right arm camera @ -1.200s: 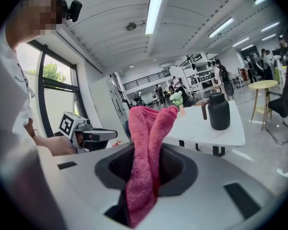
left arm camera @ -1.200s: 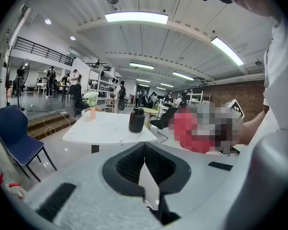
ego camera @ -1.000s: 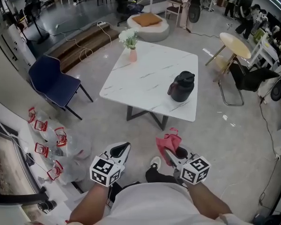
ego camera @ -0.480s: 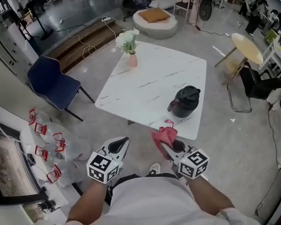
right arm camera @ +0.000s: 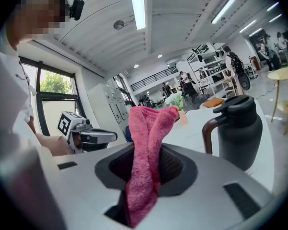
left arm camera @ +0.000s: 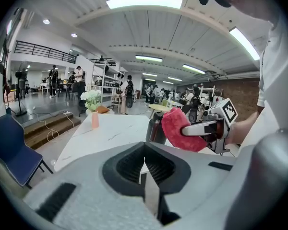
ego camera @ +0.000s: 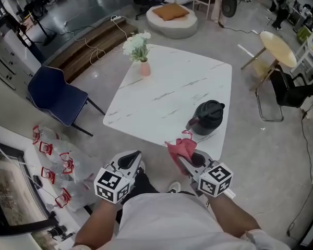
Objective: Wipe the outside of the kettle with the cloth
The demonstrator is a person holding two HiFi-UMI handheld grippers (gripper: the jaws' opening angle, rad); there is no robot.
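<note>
- In the head view, low in the middle, the left gripper (ego camera: 129, 161) and the right gripper (ego camera: 184, 162) are held side by side in front of the person, both pointing toward a white marble-look table (ego camera: 167, 90).
- The right gripper is clamped on a pink cloth (ego camera: 181, 148), which stands up in a bunch from its tip, just short of the table's near edge.
- The black kettle (ego camera: 207, 117) stands upright on the table near its near right corner, close to the cloth but apart from it.
- A pink vase (ego camera: 145, 68) with white flowers sits at the far left corner, a blue chair (ego camera: 56, 91) stands on the floor to the left, and a round table (ego camera: 277, 48) stands to the right.
- In the left gripper view, the left gripper (left arm camera: 145, 175) has its jaws pressed together with nothing between them.
- Beyond it, the right gripper (left arm camera: 207, 128) reaches in from the right with the cloth (left arm camera: 179, 127), and the kettle (left arm camera: 155, 128) shows partly behind that cloth.
- In the right gripper view, the right gripper (right arm camera: 143, 188) pinches the cloth (right arm camera: 147, 143), whose folds rise straight up out of the jaws.
- The kettle (right arm camera: 238, 132) is ahead on the right, handle toward the left, and the left gripper (right arm camera: 94, 137) is off to the left.
</note>
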